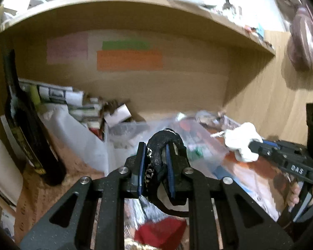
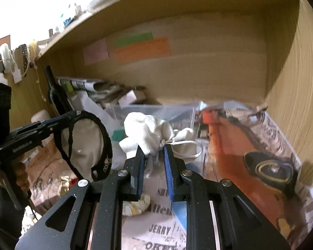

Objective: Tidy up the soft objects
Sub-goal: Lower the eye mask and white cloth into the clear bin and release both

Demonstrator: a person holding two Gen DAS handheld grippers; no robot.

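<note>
Inside a wooden shelf [image 2: 198,79], the left gripper [image 1: 155,145] clamps a black strap [image 1: 163,137] while the right gripper [image 2: 153,148] pinches a white cloth bundle [image 2: 148,129] above a printed bag [image 2: 250,137]. Both grips should probably stay firm until each item reaches its spot.

My right gripper [image 2: 154,149] pinches a white cloth bundle [image 2: 148,132] above the printed newspaper [image 2: 250,145], while my left gripper [image 2: 71,115] dangles a black headband [image 2: 106,143].
</note>
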